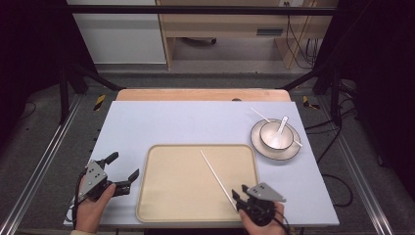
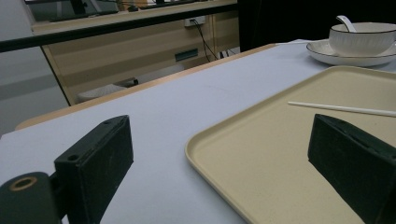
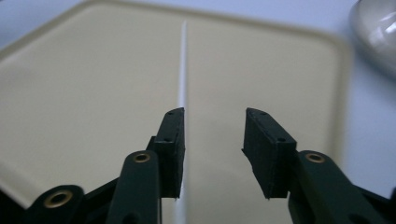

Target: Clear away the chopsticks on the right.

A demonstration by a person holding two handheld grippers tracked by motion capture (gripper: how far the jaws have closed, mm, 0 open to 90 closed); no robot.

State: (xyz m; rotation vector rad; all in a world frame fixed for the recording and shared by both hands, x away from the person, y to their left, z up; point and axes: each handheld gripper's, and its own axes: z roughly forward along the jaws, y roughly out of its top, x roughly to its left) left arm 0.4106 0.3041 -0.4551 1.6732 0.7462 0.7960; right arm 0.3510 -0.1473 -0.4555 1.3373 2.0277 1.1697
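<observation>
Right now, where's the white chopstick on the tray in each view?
High view: the chopstick lies diagonally on the tray, its near end at the right tongs.
Left gripper view: thin white line at right, above the right jaw.
Right gripper view: runs up the centre, along the left jaw's inner face.
Shared landmark: the beige tray.

A white bowl (image 1: 275,134) (spoon (image 1: 281,126) inside) sits on a plate (image 1: 259,142), far right.

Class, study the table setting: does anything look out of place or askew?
Yes. The chopsticks are split up: one lies slanted on the beige tray by the open right claw, the other rests across the plate behind the bowl.
</observation>
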